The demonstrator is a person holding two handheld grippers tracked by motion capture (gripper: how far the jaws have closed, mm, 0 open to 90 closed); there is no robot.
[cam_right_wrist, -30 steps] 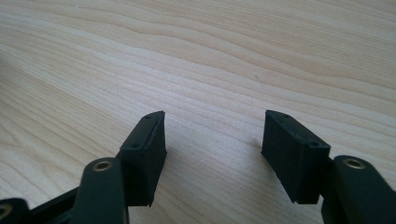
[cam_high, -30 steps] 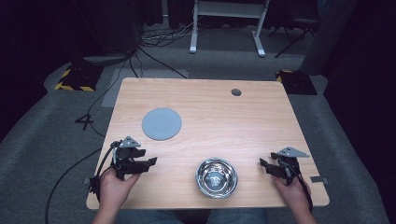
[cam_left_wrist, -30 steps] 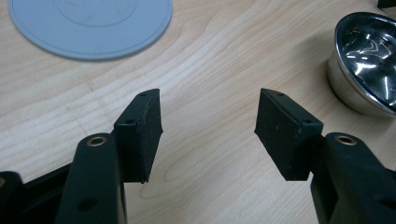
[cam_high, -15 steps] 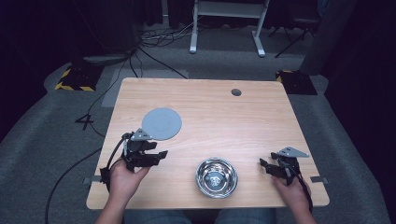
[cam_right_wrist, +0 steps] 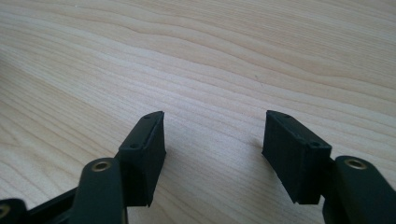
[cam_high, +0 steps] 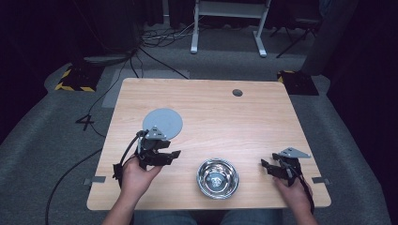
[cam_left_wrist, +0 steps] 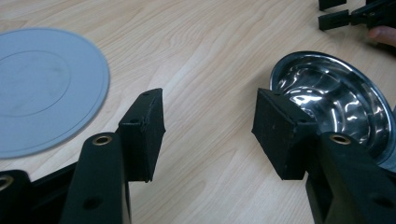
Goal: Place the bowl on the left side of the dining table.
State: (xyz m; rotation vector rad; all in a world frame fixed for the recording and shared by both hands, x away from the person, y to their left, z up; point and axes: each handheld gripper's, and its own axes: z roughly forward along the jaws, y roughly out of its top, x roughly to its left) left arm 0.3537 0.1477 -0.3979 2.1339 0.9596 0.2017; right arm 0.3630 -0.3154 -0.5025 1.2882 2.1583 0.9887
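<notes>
While the left claw [cam_high: 172, 153] hovers wide and empty at lower left of the high view, between the grey disc [cam_high: 162, 123] and steel bowl [cam_high: 217, 177], it should square up before closing. Right claw [cam_high: 265, 167] rests wide on the surface [cam_high: 225, 117].

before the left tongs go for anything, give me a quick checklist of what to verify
1. Left tongs open: ok, jaws stand wide apart in the left gripper view.
2. Left tongs empty: ok, bare wood between the jaws.
3. Round flat grey plate free to take: ok, nothing lies on it; it sits just beyond the left tongs.
4. Shiny round steel bowl free: ok, upright near the table's front edge, no tongs touching it.
5. Right tongs out of the way: ok, open and empty, to the right of the bowl.
6. Bowl empty: cannot tell, reflections blur its bottom.
</notes>
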